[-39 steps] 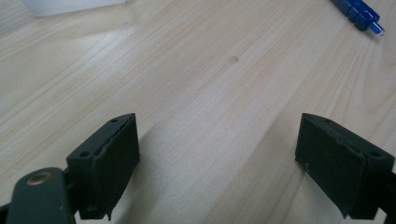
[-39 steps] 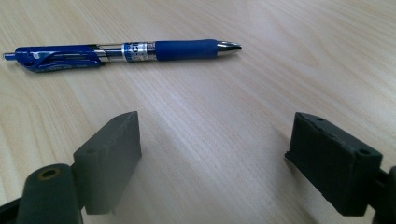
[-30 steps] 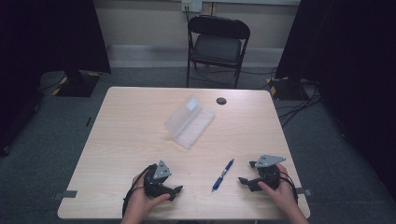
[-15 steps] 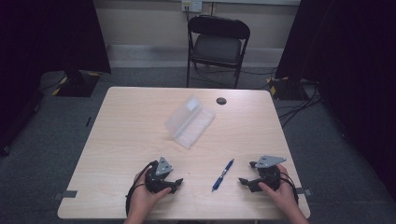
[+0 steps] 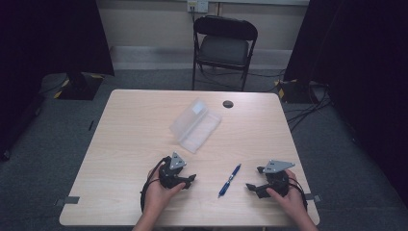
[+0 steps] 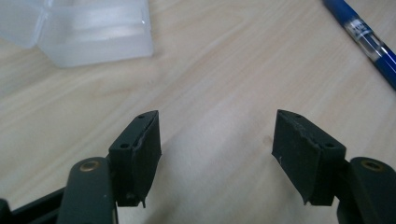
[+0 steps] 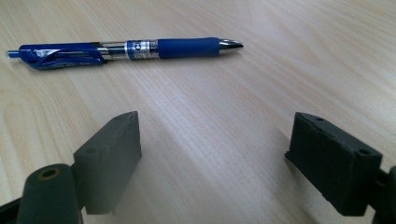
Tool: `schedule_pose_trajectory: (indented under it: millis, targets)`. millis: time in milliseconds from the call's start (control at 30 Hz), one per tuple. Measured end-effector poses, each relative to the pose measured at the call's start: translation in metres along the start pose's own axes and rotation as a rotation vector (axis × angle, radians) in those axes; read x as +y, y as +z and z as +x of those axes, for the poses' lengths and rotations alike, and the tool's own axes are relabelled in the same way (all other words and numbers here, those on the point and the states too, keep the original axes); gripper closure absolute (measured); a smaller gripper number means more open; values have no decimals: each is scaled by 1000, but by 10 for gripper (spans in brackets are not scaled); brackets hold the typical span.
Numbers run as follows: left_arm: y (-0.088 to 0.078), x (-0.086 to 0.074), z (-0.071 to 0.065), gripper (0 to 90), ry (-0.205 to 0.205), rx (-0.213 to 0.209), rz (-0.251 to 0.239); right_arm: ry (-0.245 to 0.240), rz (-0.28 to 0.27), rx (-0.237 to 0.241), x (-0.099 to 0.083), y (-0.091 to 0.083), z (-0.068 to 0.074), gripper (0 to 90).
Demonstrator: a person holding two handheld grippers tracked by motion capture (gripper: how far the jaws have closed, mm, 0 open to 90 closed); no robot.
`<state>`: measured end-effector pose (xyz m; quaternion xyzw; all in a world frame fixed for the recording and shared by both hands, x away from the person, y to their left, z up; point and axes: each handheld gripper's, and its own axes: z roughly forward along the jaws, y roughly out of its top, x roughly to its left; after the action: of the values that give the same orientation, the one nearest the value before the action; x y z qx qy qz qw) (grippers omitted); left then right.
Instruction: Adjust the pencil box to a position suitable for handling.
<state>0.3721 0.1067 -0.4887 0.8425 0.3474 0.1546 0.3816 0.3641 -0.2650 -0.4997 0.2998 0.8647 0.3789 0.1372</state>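
Observation:
A blue pen (image 5: 229, 180) lies on the wooden table (image 5: 130, 139) between my two grippers, its tip pointing away from the person. My left gripper (image 5: 191, 179) sits just left of it, held in a hand. Its jaws have just been closing a little, but they stand open (image 6: 215, 135) with only bare table between them. The pen (image 6: 369, 44) lies off to the upper right in the left gripper view. My right gripper (image 5: 251, 186) rests to the right of the pen, open (image 7: 215, 140) and empty, with the pen (image 7: 126, 49) lying crosswise beyond its jaws.
A clear plastic box (image 5: 195, 126) lies near the table's middle, and its corner (image 6: 93, 32) shows ahead of the left jaws. A small black round object (image 5: 228, 104) sits near the far edge. A black folding chair (image 5: 224, 45) stands behind the table.
The left hand has carried its gripper away from the person and slightly right, toward the pen and the box. The right gripper has stayed put.

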Motion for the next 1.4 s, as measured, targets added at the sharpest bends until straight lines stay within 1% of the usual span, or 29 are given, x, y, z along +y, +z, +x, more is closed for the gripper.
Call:
schedule_pose_trajectory:
  millis: [33,67,100,200,233,267,367,400,433,467,500,567,600,633,733,767,833,900,933,967,1000,1067,1100,1133,1167,1200,1233,1333,1400]
  targets:
    - [0,0,0,330,0,0,0,0,0,0,0,0,0,156]
    - [3,5,1,338,-4,2,0,0,0,1,0,0,0,156]
    - [4,9,3,347,5,8,2,0,0,3,0,0,0,157]
    - [8,15,6,351,0,18,-1,0,0,3,0,0,0,157]
    - [11,17,6,366,-11,19,-5,0,0,1,0,0,0,157]
    - [13,22,9,375,5,40,-10,0,0,3,0,0,0,157]
    - [16,27,12,387,12,46,-7,0,0,3,0,0,0,157]
    - [19,29,12,395,-12,44,-13,0,0,0,0,0,0,156]
    - [20,31,15,395,7,53,-8,0,0,0,0,0,0,156]
    - [24,35,17,404,-21,58,-10,0,0,3,0,0,0,157]
    - [25,36,20,412,-2,65,-2,0,0,1,0,0,0,157]
    - [26,40,23,432,4,77,5,0,0,1,0,0,0,157]
    - [27,41,24,439,-8,78,3,1,0,2,0,0,0,157]
    - [28,43,26,448,7,86,4,0,0,1,0,0,0,157]
    - [30,47,31,451,7,97,-7,0,0,3,0,0,0,156]
    - [31,48,33,464,3,90,-17,0,0,3,0,0,0,157]
    - [33,51,35,479,6,104,-6,0,0,3,0,0,0,157]
    - [36,55,36,485,11,103,4,0,0,3,0,0,0,157]
    - [38,56,36,484,-11,97,-9,0,0,1,0,0,0,157]
    - [38,58,37,485,7,112,12,0,0,3,0,0,0,156]
    - [40,59,37,496,15,117,12,1,0,3,0,0,0,157]
    - [42,61,38,508,14,126,38,0,0,3,0,0,0,157]
    - [42,61,38,509,14,126,38,0,0,3,0,0,0,157]
    - [45,63,40,515,0,117,24,1,0,3,0,0,0,157]
    - [46,63,39,524,-26,121,41,0,0,3,0,0,0,156]
    - [48,63,39,526,-34,122,43,0,0,3,0,0,0,156]
    - [49,63,40,537,-51,109,50,0,0,2,0,0,0,156]
    - [52,63,39,547,-50,118,45,0,0,3,0,0,0,157]
    - [52,64,42,562,-39,111,62,0,0,3,0,0,0,156]
